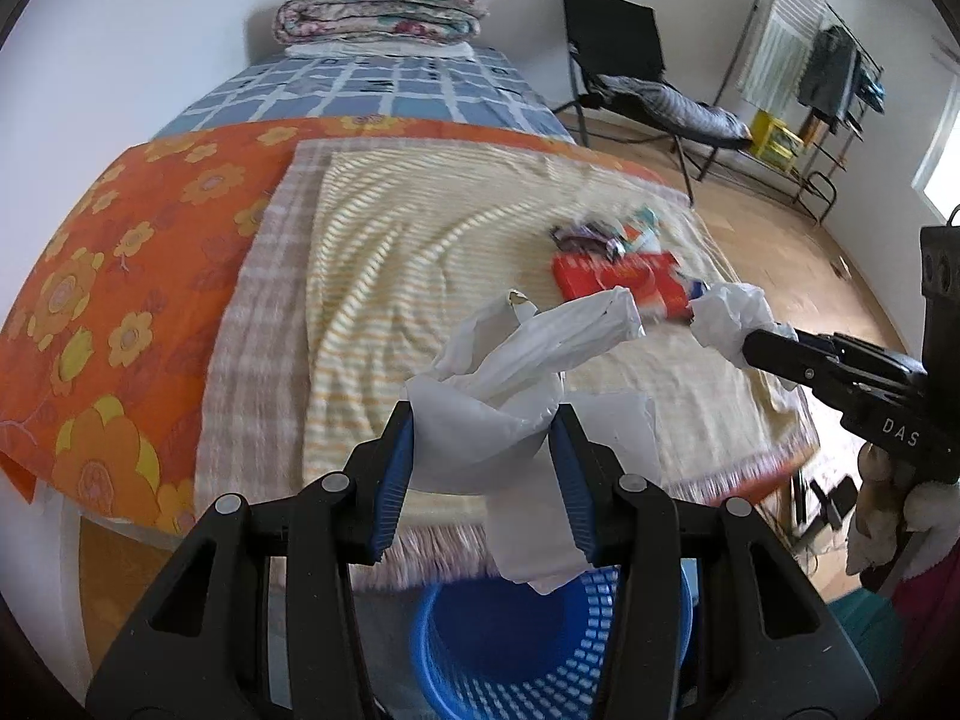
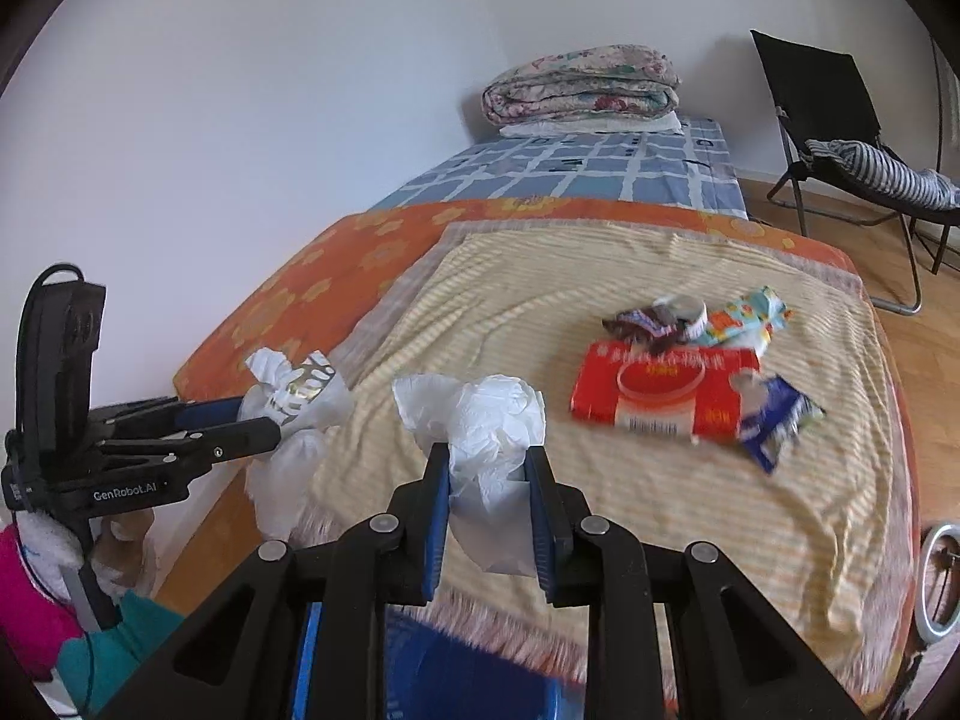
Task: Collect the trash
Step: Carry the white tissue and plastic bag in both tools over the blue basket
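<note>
Left tongs (image 1: 483, 450) pinching a crumpled white plastic bag (image 1: 510, 372); right tongs (image 2: 489, 474) pinching crumpled white tissue (image 2: 480, 420). Both above the blue mesh bin (image 1: 540, 648) at the bed's foot.

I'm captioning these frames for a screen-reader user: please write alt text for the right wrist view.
The right gripper is shut on a crumpled white tissue above a striped blanket. At left, the left gripper pinches a white plastic bag. A red packet and wrappers lie on the blanket.

2 white crumpled bags (image 2: 480, 414), 1 red packet (image 2: 660, 390), 3 small wrappers (image 2: 744, 318), 1 blue basket (image 1: 540, 630), 1 chair (image 1: 618, 54).
</note>
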The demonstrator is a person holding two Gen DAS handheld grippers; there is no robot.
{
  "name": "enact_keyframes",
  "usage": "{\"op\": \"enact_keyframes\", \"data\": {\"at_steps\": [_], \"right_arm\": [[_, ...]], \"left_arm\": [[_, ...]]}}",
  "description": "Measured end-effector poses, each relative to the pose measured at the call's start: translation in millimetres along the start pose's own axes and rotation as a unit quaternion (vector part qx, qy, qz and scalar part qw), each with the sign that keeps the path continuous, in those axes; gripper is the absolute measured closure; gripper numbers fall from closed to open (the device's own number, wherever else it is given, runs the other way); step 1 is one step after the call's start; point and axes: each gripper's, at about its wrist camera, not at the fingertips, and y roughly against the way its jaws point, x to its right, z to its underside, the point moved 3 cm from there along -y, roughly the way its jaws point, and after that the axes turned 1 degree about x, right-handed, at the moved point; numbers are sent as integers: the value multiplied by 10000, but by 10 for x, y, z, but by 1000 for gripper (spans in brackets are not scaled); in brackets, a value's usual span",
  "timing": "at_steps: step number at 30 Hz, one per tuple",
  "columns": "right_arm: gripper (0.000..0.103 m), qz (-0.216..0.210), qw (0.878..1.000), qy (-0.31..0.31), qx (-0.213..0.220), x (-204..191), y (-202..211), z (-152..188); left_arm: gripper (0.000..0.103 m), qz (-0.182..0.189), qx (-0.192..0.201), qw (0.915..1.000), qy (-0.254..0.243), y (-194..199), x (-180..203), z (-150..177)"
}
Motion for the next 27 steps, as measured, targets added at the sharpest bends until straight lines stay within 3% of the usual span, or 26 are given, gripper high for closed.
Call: {"op": "enact_keyframes", "data": {"at_steps": [16,27], "right_arm": [[79,202,9988,264,-371,-167,209,893],[77,153,9961,373,-784,-266,89,1330]], "left_arm": [[57,188,-482,9979,-386,-44,300,801],[57,192,-809,9947,-603,-203,417,1064]]}}
